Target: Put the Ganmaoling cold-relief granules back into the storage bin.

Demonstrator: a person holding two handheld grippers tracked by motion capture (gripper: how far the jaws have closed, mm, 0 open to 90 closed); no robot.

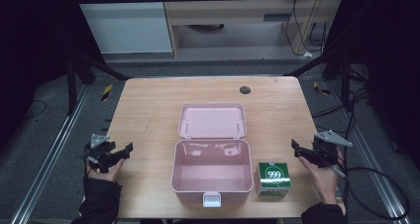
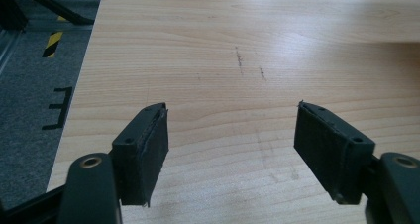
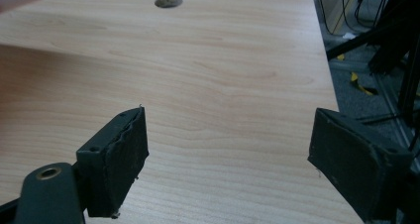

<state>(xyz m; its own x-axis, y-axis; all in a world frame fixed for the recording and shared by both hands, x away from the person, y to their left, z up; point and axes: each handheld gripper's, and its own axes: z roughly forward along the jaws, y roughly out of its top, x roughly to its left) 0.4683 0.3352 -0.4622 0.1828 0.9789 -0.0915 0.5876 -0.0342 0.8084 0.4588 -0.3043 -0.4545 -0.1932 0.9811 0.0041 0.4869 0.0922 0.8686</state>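
A pink box stands open in the middle of the wooden table, its base (image 1: 178,170) toward the near edge and its lid (image 1: 212,121) laid back behind it. Nothing lies inside it. A small green carton (image 1: 273,179) marked 999 sits just right of the base. My left gripper (image 1: 126,150) is held low over the table's left side, well left of the box; its jaws stand open over bare wood (image 2: 232,107). At the table's right edge, right of the carton, my right gripper (image 1: 297,147) points inward, and its jaws are wide open with nothing between them (image 3: 230,110).
A dark round grommet hole (image 1: 245,89) sits near the table's far edge, also ahead of the right gripper (image 3: 168,1). Black frame bars and cables run along the floor on both sides of the table (image 1: 148,105). Yellow-black tape marks (image 2: 52,43) lie on the floor to the left.
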